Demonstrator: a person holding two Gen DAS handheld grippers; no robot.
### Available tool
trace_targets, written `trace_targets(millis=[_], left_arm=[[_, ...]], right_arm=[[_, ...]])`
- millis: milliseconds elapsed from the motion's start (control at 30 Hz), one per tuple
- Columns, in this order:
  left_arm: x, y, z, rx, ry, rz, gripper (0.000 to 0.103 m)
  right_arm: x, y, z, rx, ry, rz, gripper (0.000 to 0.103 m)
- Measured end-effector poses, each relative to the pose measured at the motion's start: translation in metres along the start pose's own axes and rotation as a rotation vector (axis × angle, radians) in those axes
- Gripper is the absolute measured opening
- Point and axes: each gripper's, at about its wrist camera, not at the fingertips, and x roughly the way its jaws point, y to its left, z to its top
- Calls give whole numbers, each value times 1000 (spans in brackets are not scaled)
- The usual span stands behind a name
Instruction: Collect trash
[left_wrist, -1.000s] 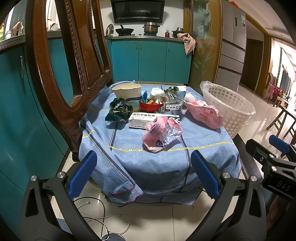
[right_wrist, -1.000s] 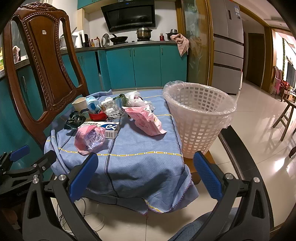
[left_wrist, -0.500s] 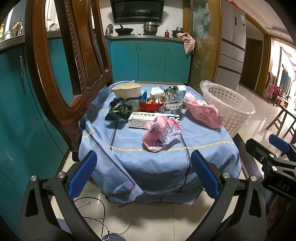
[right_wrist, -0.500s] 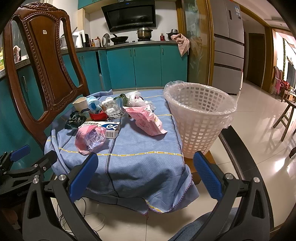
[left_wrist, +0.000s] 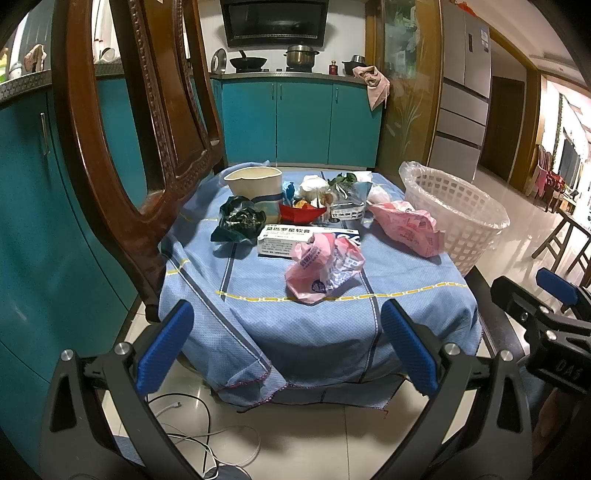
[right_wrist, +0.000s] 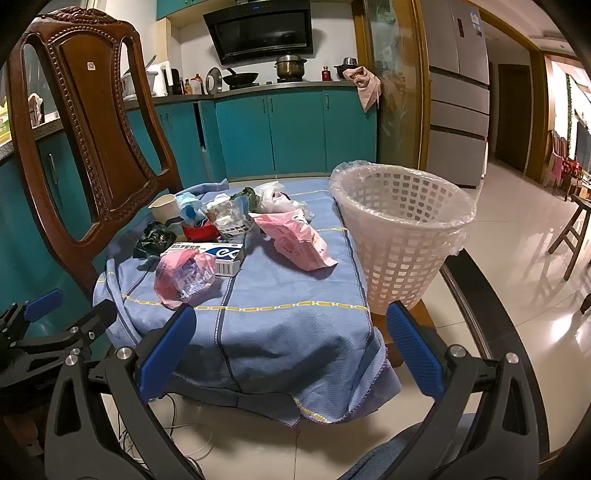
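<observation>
Trash lies on a table draped in a blue cloth (left_wrist: 314, 314): a crumpled pink bag (left_wrist: 323, 267) nearest me, a white box (left_wrist: 291, 240), a dark green wrapper (left_wrist: 238, 221), a red dish (left_wrist: 301, 213), a paper cup (left_wrist: 255, 184) and a second pink bag (left_wrist: 406, 229). A white mesh basket (right_wrist: 402, 229) with a clear liner stands at the table's right edge. My left gripper (left_wrist: 286, 349) is open, short of the table's near edge. My right gripper (right_wrist: 290, 350) is also open, low before the cloth. Nothing sits between either pair of fingers.
A carved wooden chair (right_wrist: 92, 122) stands at the table's left side. Teal kitchen cabinets (left_wrist: 303, 122) run behind. White cables (left_wrist: 192, 424) lie on the tiled floor below the cloth. A wooden stool (right_wrist: 572, 236) is off to the far right.
</observation>
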Motion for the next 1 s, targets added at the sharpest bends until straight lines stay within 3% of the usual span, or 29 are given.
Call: trace_targets(millis=[567,667,800,1000], left_arm=[[3,3,5,2,-8,-43,101],[14,0,5,24,4,10,101],[21,4,7,3,3,2,101],[32,17,14,-52,22,-11,101]], right_arm=[[1,-8,2,-9,-5,77,100],[2,-8,2,-18,-8,93,100],[8,-11,7,-24,-12,139,99],[31,-10,55,-99,-7,222,73]])
